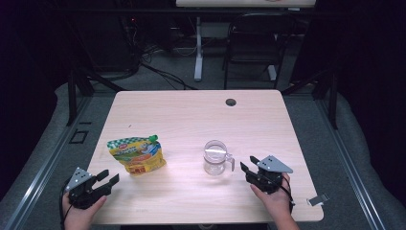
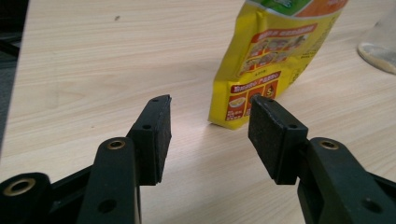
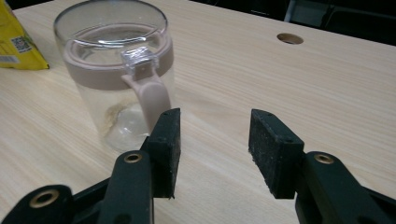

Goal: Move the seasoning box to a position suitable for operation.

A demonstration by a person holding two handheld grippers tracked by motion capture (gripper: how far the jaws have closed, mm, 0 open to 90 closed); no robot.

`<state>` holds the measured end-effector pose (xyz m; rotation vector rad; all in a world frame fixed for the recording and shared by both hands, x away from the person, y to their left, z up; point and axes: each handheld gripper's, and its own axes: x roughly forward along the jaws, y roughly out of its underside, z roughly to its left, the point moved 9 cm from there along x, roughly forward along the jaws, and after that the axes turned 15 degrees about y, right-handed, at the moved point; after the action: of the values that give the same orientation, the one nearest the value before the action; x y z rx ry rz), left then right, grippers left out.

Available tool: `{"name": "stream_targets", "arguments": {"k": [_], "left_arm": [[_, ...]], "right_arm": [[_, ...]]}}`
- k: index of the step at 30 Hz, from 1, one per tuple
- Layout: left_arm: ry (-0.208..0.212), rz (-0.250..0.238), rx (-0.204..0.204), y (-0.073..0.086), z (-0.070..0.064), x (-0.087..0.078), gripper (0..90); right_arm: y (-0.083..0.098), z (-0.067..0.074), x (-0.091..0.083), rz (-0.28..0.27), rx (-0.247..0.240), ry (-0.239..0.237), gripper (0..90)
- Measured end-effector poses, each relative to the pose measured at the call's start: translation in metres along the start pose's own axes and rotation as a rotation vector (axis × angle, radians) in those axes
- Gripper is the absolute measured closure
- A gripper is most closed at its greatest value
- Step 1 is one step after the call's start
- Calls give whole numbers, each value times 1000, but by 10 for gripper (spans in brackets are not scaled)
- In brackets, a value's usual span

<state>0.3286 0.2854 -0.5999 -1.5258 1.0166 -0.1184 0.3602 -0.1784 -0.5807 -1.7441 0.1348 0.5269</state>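
high view, left edge: left gripper (image 1: 109,178) held in a hand (image 1: 79,215) at the near left corner of the desk (image 1: 191,115), jaws spread, nothing between them.
left gripper state: jaws wide apart over bare wood in the left gripper view (image 2: 210,126); pads touch nothing.
left gripper aim: jaws point toward the lower corner of the pouch, near it but apart from it.
pouch: yellow stand-up pouch (image 1: 137,154) with a green cap, printed panels in orange and red; lies on the left half of the desk, cap end toward the far right; its lower corner (image 2: 261,65) rests on the wood just beyond the left gripper.
cup: clear glass cup (image 1: 215,157) with a dusty-pink band and handle, upright near the middle of the desk, right of the pouch and well apart from it; handle turned toward the right gripper.
cup detail: in the right gripper view the cup (image 3: 116,79) shows an open mouth and a pale smear low on the inside.
right gripper: right gripper (image 1: 249,164) held in a hand (image 1: 275,199) at the near right of the desk, just right of the cup handle.
right gripper state: jaws spread (image 3: 215,135), empty; the handle stands just beyond one jaw; contact cannot be told.
desk, far side: round cable hole (image 1: 231,102) near the far edge.
desk, near right corner: small metal clip (image 1: 317,200) at the edge.
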Motion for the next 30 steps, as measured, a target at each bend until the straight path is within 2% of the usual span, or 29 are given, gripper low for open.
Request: {"name": "stream_targets", "arguments": {"k": [1, 5, 7, 8, 11, 13, 16, 20, 26, 30], "left_arm": [[4, 2, 1, -1, 0, 1, 503], [12, 36, 8, 2, 3, 6, 524], [14, 30, 6, 2, 4, 7, 526], [16, 38, -16, 4, 4, 4, 525], [18, 48, -35, 6, 4, 1, 525], [17, 28, -44, 6, 3, -2, 525], [25, 11, -55, 4, 2, -5, 526], [28, 11, -52, 4, -1, -5, 531], [29, 20, -39, 6, -7, -7, 539], [28, 25, -41, 8, -7, -6, 545]], "right_arm": [[1, 3, 0, 8, 3, -10, 521], [4, 9, 0, 17, -56, -18, 509], [5, 10, 0, 18, -64, -18, 499], [1, 10, 2, -5, -76, -9, 490], [0, 9, 4, -1, -69, 4, 495], [1, 12, 6, 23, -31, -27, 525], [3, 14, 8, 47, -30, -32, 538], [0, 18, 6, 34, -23, -47, 548], [-1, 30, 7, 41, -53, -87, 571], [0, 35, 15, 58, -58, -80, 592]]}}
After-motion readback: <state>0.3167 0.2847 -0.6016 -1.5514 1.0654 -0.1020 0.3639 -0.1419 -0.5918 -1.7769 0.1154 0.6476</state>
